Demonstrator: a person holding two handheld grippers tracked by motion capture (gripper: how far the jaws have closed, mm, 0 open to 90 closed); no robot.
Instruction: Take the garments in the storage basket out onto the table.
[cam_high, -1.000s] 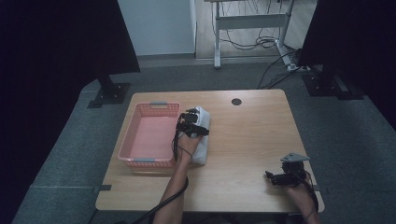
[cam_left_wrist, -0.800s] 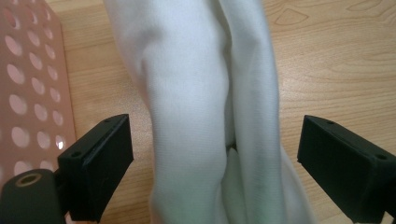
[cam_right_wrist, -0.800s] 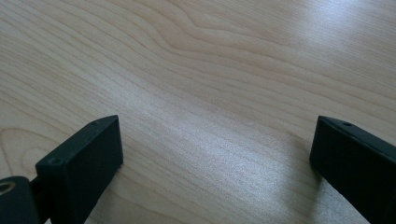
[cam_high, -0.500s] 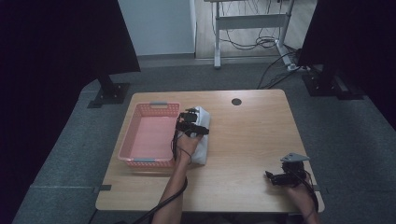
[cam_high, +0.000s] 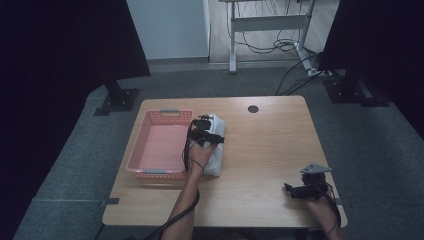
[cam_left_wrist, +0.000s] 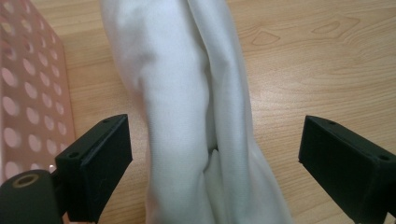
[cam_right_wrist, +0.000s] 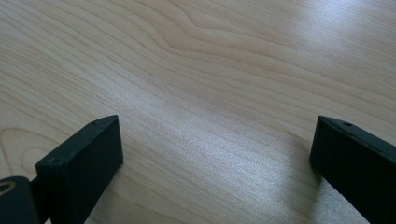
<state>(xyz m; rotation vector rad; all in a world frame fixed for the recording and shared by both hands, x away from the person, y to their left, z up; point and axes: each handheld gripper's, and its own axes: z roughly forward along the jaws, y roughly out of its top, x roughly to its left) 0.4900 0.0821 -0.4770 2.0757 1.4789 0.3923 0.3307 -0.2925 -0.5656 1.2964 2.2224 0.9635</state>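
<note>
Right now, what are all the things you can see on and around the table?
Table: one, light wood, middle of the room.
Basket: one, pink with holes, left part of the table.
Cloth: one, white, bunched, on the table beside the basket's right wall.
Round hole cap: one, dark, far edge of the table.
Desk frame: one, grey, behind the table, with cables.
Left hand-held gripper: one, black, open, jaws either side of the cloth.
Right hand-held gripper: one, black, open, over bare wood at the near right corner.
</note>
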